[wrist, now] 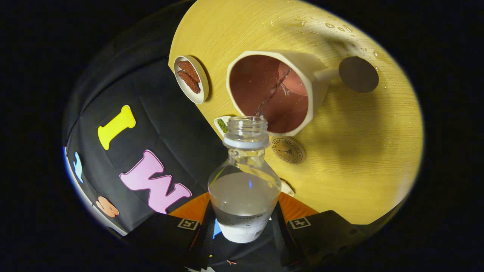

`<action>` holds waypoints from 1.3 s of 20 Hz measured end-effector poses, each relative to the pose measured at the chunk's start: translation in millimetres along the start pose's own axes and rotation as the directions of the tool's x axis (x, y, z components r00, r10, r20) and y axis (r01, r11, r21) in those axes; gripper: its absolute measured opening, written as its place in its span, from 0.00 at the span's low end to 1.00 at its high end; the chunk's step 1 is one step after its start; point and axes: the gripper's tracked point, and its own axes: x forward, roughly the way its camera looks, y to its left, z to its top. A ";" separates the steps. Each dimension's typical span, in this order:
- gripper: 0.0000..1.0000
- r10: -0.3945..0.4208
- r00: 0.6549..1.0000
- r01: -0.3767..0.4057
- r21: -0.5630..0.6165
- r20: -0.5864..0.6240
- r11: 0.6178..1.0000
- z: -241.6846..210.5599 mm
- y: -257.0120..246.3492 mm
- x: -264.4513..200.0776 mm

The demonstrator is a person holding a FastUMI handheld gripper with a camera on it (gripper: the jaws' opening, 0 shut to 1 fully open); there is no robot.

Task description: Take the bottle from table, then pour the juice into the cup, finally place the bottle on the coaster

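Observation:
My gripper (244,223) is shut on a clear plastic bottle (245,189), one finger pressing each side of its lower body. The bottle is tipped forward, uncapped, about half full of clear liquid. A thin stream runs from its mouth (247,122) into the cream cup (274,92) with a reddish-brown inside, just beyond the bottle. The cup's handle points away toward a dark round coaster (358,74) on the wooden table (370,151). A smaller round brown coaster with a printed emblem (288,150) lies just beside the bottle's neck.
A small white dish holding two brown pieces (191,79) sits near the table's edge beyond the cup. A small white dish with something green (223,124) peeks out behind the bottle's mouth. Water drops (336,26) dot the far tabletop.

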 end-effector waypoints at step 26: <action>0.71 0.010 0.998 0.007 0.272 -0.061 0.962 -5.2 30.0 -17.0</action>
